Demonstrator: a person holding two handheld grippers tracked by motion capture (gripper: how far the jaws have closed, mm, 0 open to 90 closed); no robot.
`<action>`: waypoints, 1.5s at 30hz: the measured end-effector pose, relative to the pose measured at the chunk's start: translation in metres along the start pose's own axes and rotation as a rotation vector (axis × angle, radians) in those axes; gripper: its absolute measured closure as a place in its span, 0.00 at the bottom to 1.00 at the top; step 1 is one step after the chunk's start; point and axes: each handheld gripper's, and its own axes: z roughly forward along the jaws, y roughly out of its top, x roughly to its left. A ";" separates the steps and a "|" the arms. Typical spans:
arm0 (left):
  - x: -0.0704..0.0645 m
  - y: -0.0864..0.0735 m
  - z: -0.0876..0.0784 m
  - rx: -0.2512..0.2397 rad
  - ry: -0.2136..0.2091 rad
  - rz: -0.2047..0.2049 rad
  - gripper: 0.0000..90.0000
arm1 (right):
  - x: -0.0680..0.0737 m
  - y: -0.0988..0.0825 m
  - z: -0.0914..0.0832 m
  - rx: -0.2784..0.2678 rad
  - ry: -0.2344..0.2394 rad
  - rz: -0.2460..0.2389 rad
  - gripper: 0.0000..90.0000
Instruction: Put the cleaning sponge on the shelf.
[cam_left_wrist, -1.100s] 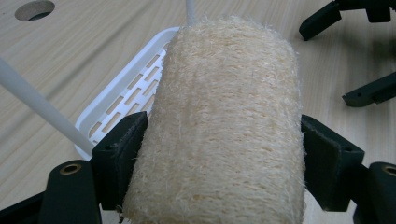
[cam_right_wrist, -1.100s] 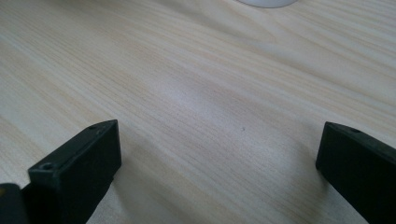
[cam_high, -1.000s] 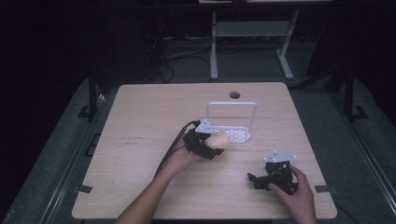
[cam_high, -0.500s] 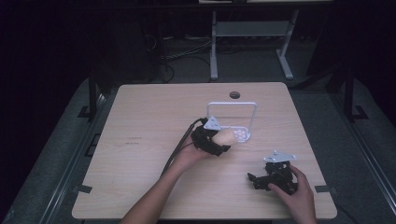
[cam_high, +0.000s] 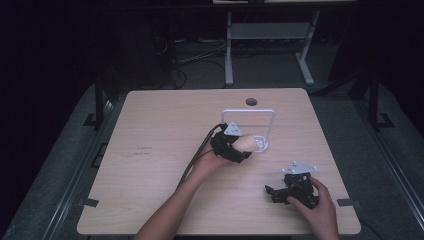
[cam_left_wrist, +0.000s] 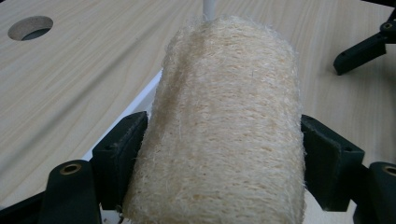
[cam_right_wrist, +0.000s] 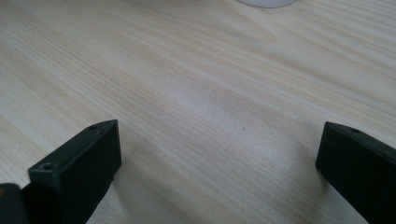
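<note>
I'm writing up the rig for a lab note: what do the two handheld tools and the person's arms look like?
Both tools are black. The left tool and the right tool each carry a grey three-cornered plate on top. A black cable trails from the left one along the forearm. In the gripper views the jaws are blocky black pads with small screw holes. Both forearms are bare, no sleeves.

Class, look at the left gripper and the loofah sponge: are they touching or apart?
Touching. In the left gripper view, both black jaws of the left gripper press against the sides of the loofah sponge, with no gap on either side.
</note>
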 end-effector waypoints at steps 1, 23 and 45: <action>0.001 0.001 0.001 0.003 0.002 -0.001 0.26 | 0.000 0.000 0.000 0.000 0.000 0.000 0.00; 0.002 0.010 0.039 0.024 0.053 -0.015 0.26 | 0.000 0.000 0.000 0.001 0.003 0.001 0.00; 0.004 0.009 0.054 0.093 0.088 0.009 0.25 | 0.001 0.000 -0.001 0.002 0.005 0.002 0.00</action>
